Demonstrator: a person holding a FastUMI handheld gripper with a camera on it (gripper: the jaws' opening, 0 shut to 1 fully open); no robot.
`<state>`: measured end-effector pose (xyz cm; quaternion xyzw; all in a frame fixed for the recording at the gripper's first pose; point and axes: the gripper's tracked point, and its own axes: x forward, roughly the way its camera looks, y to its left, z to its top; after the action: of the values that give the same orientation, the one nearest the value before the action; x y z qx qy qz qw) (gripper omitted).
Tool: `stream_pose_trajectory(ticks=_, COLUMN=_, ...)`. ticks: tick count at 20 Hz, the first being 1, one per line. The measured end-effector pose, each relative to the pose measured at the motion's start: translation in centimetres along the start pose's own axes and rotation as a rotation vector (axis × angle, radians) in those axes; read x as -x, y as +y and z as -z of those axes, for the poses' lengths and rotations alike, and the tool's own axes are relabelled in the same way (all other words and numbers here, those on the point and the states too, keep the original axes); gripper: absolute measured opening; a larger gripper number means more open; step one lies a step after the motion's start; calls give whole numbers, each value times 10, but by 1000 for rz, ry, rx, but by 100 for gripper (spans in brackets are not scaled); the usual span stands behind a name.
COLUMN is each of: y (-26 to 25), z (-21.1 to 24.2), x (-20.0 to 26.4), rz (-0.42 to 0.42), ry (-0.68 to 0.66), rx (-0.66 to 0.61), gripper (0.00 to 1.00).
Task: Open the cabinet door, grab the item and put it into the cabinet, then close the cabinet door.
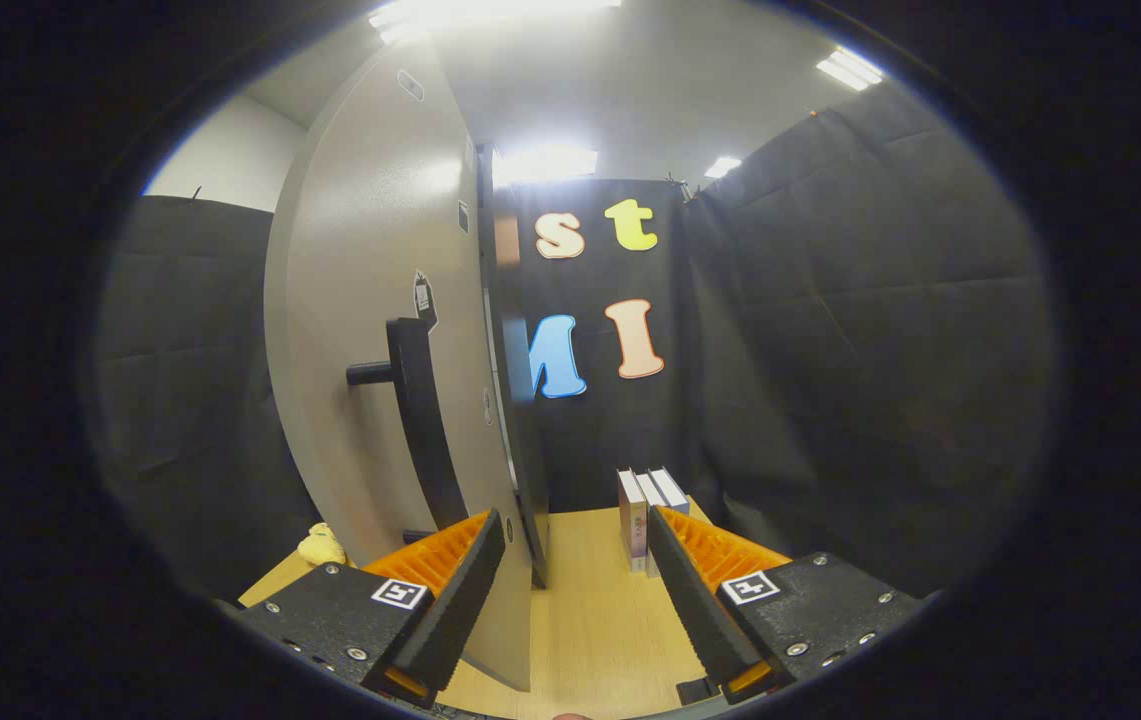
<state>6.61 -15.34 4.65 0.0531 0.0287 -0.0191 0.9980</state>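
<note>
Fingers (pixel 570 570) spread wide and holding nothing, I face the cabinet door (pixel 380 330) swung open beside its handle (pixel 425 420), with the boxes (pixel 645 510) just ahead on the tabletop (pixel 590 620), not yet grabbed or stowed.

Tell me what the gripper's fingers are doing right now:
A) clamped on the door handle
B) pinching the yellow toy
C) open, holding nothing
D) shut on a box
C: the gripper has its fingers spread with bare table between them, the door handle off to one side.
</note>
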Motion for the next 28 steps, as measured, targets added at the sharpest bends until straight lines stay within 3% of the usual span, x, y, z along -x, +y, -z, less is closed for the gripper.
stream_pose_trajectory(ticks=17, y=149, z=15, x=11, rz=70, ry=-28, rx=-2, gripper=91)
stream_pose_trajectory(ticks=28, y=271, z=17, x=-15, rz=-65, ry=-54, rx=61, gripper=91)
